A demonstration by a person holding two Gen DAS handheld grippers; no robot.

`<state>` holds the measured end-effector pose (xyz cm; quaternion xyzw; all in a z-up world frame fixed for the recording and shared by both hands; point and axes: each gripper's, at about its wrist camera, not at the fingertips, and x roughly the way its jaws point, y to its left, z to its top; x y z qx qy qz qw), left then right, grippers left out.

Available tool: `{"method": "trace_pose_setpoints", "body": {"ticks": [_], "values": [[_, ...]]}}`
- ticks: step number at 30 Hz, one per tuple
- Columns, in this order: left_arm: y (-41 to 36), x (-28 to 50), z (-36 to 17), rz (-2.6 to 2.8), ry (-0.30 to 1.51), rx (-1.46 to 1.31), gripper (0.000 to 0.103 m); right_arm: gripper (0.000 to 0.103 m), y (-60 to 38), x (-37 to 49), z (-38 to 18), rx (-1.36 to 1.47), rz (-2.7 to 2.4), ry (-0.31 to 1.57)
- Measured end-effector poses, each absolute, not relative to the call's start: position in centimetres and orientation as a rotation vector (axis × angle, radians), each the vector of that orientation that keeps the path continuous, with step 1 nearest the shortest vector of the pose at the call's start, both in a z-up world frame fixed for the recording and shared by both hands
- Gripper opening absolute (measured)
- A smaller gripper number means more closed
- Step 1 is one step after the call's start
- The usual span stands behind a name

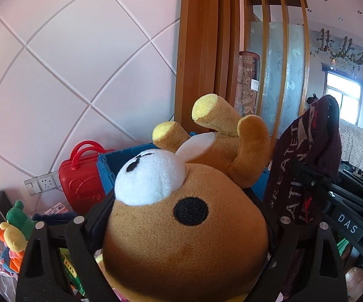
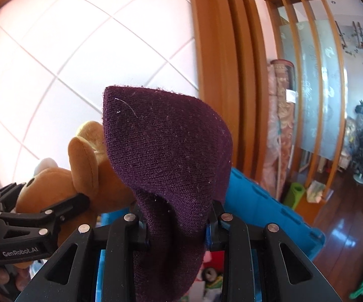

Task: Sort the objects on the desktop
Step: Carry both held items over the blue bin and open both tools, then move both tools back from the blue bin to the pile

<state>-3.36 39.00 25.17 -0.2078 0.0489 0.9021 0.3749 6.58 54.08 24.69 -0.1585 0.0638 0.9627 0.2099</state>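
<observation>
The bear (image 1: 181, 226) is clamped by its head in the left gripper (image 1: 181, 229), the knit hat (image 2: 171, 156) pinched in the right gripper (image 2: 178, 229), both held above the blue bin (image 2: 269, 209). Best to release each only once fully over the bin, low, one at a time.

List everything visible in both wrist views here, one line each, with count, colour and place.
plush bear: 1, brown, white muzzle, clamped in left tongs
knit hat: 1, dark purple, pinched in right tongs
crate: 1, blue, behind both
toy suitcase: 1, red, by the wall
plush toys: a small cluster, multicoloured, lower left
wall socket: 1, grey
left tongs: 1, black
right tongs: 1, black
</observation>
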Motion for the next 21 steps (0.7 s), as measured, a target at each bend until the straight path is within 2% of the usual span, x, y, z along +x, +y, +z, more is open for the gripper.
{"method": "trace_pose_setpoints", "body": {"ticks": [1, 3, 4, 5, 14, 21], "values": [[39.6, -3.5, 25.0, 2.31, 0.133, -0.537, 0.094, 0.032, 55.1, 6.4, 24.4, -0.457, 2.661, 0.185], [40.6, -3.7, 24.6, 2.307, 0.142, -0.535, 0.095, 0.052, 56.2, 5.7, 23.7, -0.507, 2.632, 0.202], [41.1, -3.8, 24.5, 2.313, 0.156, -0.531, 0.099, 0.091, 56.9, 5.2, 23.3, -0.535, 2.601, 0.206], [41.4, -3.9, 24.5, 2.324, 0.166, -0.516, 0.103, 0.103, 57.6, 4.9, 22.9, -0.545, 2.558, 0.194], [41.3, -4.2, 24.8, 2.343, 0.188, -0.477, 0.103, 0.103, 58.9, 4.4, 21.2, -0.537, 2.503, 0.205], [35.8, -4.5, 23.8, 2.383, 0.167, -0.477, 0.103, 0.103, 54.2, 4.2, 21.2, -0.524, 2.536, 0.154]]}}
